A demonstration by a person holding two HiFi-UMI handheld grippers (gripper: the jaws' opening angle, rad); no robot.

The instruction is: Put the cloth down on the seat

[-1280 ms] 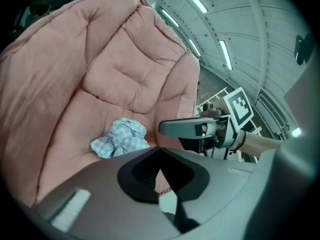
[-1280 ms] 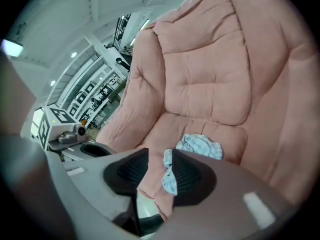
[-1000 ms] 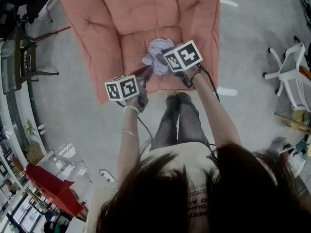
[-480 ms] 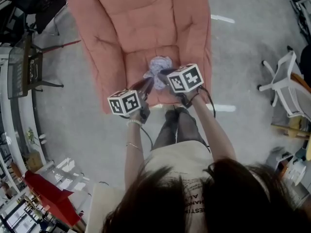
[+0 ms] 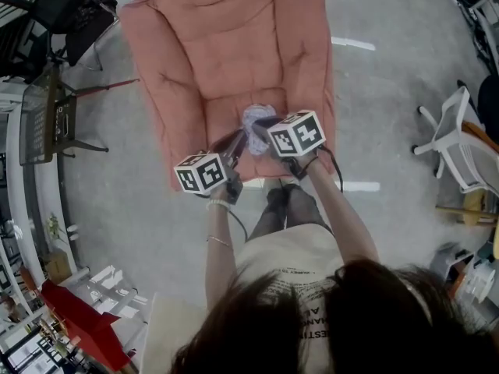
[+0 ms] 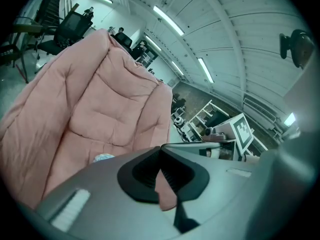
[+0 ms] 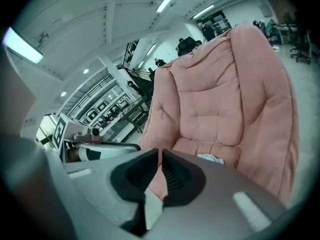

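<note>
The right gripper (image 7: 160,151) is closing its jaws. Only a thin slit is left between the tips, and nothing is caught in it. The left gripper (image 6: 160,148) has its jaw tips together and is likewise empty.

Just past both sets of tips lies the cloth (image 5: 255,118), a small pale bluish bundle. It sits crumpled near the middle of the seat (image 5: 222,123) of a big pink padded armchair, and neither gripper touches it. Each gripper's own view shows a corner of it peeking over the gripper's body, resting on the cushion in front of the backrest.

The person stands at the near edge of the chair. Both arms reach forward, the left gripper a little nearer and further left than the right. Grey floor lies all round, with a white chair off to the far right and dark furniture to the left.

To my eye the putting-down is done, since the cloth is on the seat and free. What seems left is to draw both grippers back toward the near side, lifting clear so no tip drags the bundle off the cushion.
</note>
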